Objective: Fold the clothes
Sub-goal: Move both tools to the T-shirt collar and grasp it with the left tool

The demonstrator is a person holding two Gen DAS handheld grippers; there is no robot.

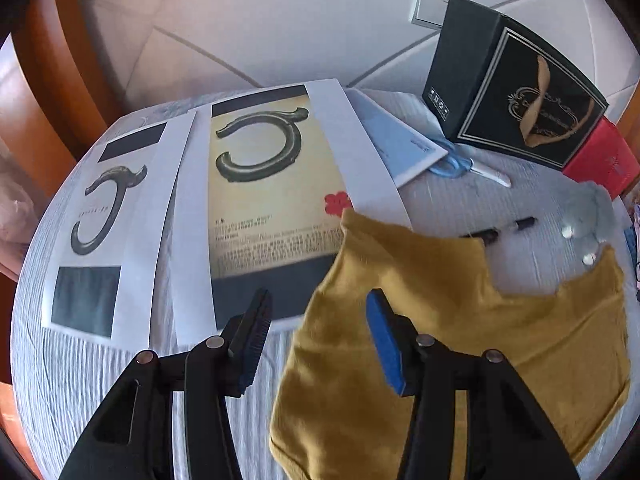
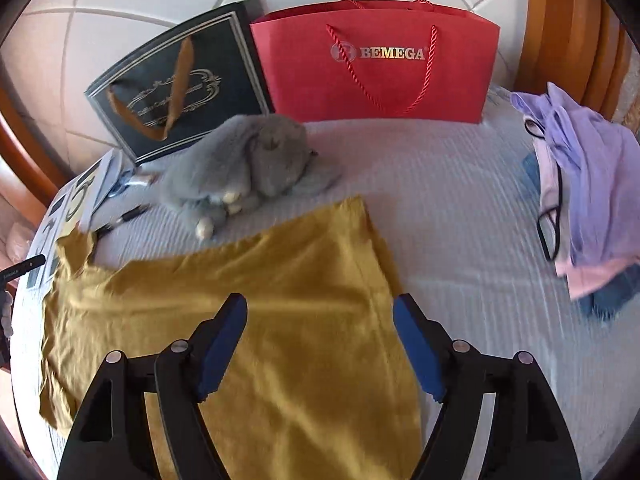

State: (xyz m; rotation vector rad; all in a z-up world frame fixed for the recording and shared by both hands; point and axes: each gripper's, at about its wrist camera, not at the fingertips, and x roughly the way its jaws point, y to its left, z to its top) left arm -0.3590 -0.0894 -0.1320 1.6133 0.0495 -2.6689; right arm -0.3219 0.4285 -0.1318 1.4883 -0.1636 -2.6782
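The mustard-yellow soft knit garment (image 2: 256, 300) lay spread on the white ribbed bed (image 2: 460, 208), limp and light, best pinched at corners or hem. Both the left tool (image 1: 316, 340) and right tool (image 2: 320, 344) gaped, holding nothing.

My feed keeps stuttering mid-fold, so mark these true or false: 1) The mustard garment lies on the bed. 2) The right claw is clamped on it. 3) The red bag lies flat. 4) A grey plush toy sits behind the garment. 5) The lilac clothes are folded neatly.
1) True: the mustard garment lies spread on the bed.
2) False: the right claw is open, nothing pinched.
3) False: the red bag stands upright.
4) True: the grey plush toy lies just beyond it.
5) False: the lilac clothes sit in a loose heap.
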